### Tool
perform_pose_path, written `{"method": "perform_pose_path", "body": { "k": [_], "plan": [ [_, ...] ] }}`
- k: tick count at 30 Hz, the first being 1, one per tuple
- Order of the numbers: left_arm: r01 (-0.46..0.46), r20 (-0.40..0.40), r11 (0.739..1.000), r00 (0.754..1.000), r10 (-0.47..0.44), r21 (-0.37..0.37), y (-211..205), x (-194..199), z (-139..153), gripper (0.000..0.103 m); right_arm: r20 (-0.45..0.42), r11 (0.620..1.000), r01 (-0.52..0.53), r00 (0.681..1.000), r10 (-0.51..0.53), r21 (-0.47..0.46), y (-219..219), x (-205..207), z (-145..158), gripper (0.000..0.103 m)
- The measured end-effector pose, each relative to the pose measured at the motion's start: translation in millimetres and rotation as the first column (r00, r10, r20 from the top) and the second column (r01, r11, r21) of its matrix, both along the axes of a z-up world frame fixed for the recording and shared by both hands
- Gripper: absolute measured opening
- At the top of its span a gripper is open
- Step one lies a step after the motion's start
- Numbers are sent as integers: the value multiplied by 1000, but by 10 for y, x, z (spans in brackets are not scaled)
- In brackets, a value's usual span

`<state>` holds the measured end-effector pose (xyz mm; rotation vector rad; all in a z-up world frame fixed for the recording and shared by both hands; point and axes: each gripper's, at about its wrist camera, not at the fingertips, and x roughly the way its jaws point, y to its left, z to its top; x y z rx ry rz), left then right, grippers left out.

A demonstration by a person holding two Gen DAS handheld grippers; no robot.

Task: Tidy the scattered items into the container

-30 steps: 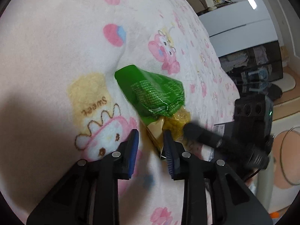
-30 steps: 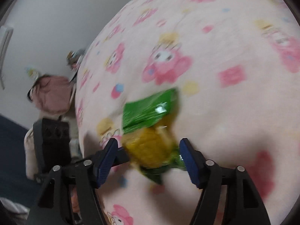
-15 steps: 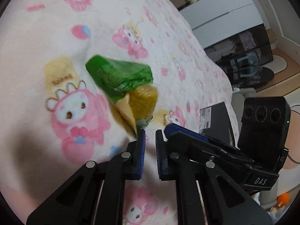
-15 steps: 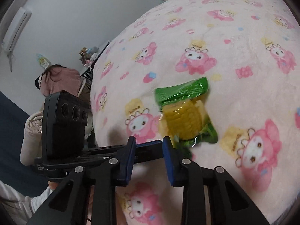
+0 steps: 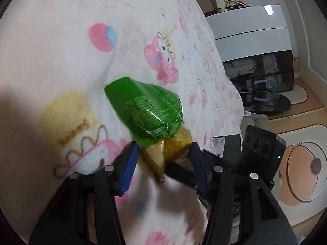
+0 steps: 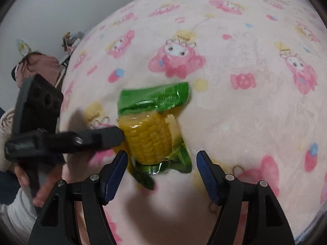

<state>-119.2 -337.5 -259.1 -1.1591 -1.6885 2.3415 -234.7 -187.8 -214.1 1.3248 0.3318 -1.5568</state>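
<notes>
Your left hand-held gripper [image 5: 163, 164] stands part open, jaws just widened, straddling the near end of the vacuum-packed corn cob [image 5: 151, 120]; pads flank the wrapper's yellow end, no squeeze visible, so not a grip. Your right hand-held gripper [image 6: 161, 172] stands wide, jaws also just opened, with the corn cob [image 6: 149, 137] directly ahead of its fingertips and its lower green wrapper end in the gap between them; pads clear of it.

Key relation: the pack lies on the blanket [image 6: 235, 112] straight ahead of both tools. From the right tool its long axis runs away from the fingertips, green printed end far, cob end near. The two tools converge on the same end roughly at right angles; in the right wrist view the left one's finger [image 6: 98, 138] comes in from the left and reaches the cob's side. Which pads would close first I cannot tell; the right has the wider straddle across the cob's short axis, which I judge the better pick.

Support: a bed, soft pink blanket with cartoon print, dented under the pack. Room beyond, ahead-right of the left tool: white cabinet [image 5: 251, 26], dark shelving [image 5: 263, 69], floor. No container in either view
</notes>
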Motion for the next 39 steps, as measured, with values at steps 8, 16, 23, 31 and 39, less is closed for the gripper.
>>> {"method": "perform_pose_path", "body": {
  "k": [8, 16, 23, 31, 39],
  "plan": [
    [29, -58, 994, 998, -35, -108, 126, 9, 275, 52, 39, 990, 32, 999, -27, -135, 49, -8, 71, 60],
    [180, -170, 976, 965, -200, -123, 632, 240, 768, 51, 18, 967, 98, 995, -96, -236, 772, 557, 703, 54],
    [332, -173, 942, 926, -335, -49, 1289, 291, 757, 51, 32, 940, 254, 967, -254, -226, 1636, 832, 841, 38],
    [467, -39, 884, 884, -466, 21, 1942, 367, 425, 46, 153, 907, 401, 912, -381, -130, 2469, 1116, 474, 33],
    [478, 72, 878, 876, -477, -4, 2010, 437, 305, 53, 182, 903, 424, 895, -407, -70, 2583, 1085, 256, 42]
  ]
}}
